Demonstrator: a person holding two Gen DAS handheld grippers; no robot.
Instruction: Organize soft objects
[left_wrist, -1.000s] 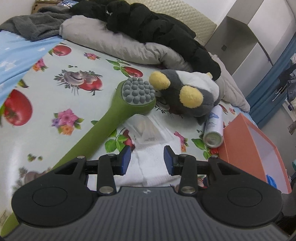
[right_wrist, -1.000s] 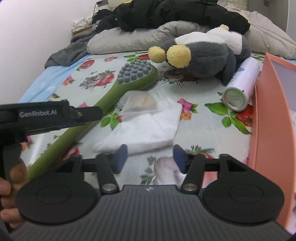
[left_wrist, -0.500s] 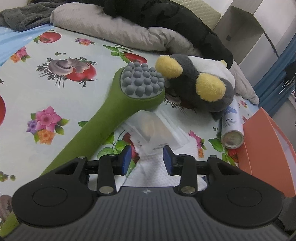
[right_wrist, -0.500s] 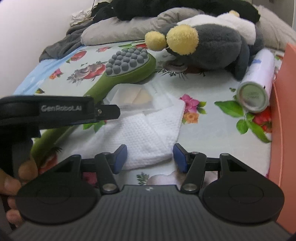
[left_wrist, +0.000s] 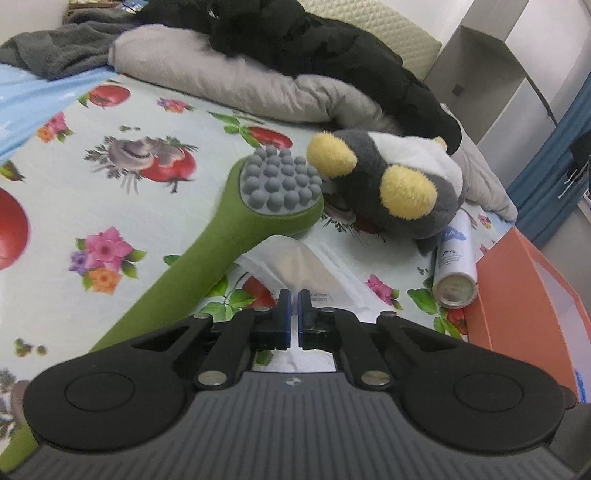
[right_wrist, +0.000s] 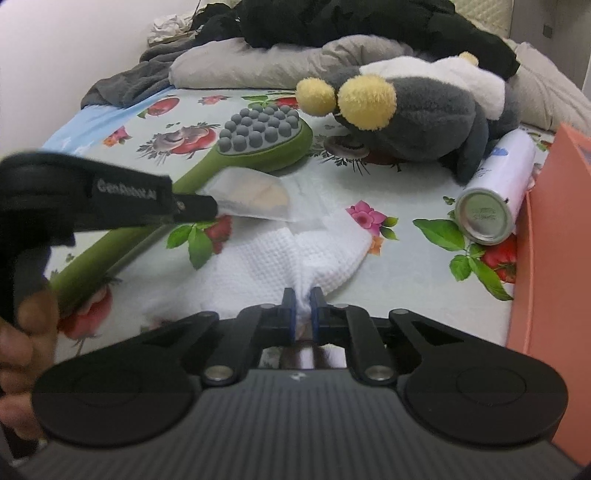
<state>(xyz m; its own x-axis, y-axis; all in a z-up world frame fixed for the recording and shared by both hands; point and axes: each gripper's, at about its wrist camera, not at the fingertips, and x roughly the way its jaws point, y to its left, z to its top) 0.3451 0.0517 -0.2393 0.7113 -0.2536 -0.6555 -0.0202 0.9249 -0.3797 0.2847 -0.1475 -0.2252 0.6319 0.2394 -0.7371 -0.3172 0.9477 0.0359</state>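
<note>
Both sets of jaws stood well apart a second ago; now we see them drawn in to a narrow slit. Our left gripper (left_wrist: 294, 295) has pinched the near edge of the clear plastic packet (left_wrist: 295, 264), whose film puckers up into a ridge between the blue pads; from the right wrist view that same gripper reaches in from the left and meets the packet's corner. Our right gripper (right_wrist: 303, 295) has clamped a fold of the white waffle towel (right_wrist: 273, 262), and the cloth bunches up into the gap, where earlier it lay flat ahead of the open fingers. The towel lies on the flowered sheet (left_wrist: 110, 192) with the packet resting on its far end, beside the handle of the green massage brush (left_wrist: 236, 236). The grey plush toy (right_wrist: 424, 110) lies behind them, its yellow ear close to the brush head, as before. The white spray can (right_wrist: 495, 192) lies beside the orange box (right_wrist: 554, 236), unmoved.
</note>
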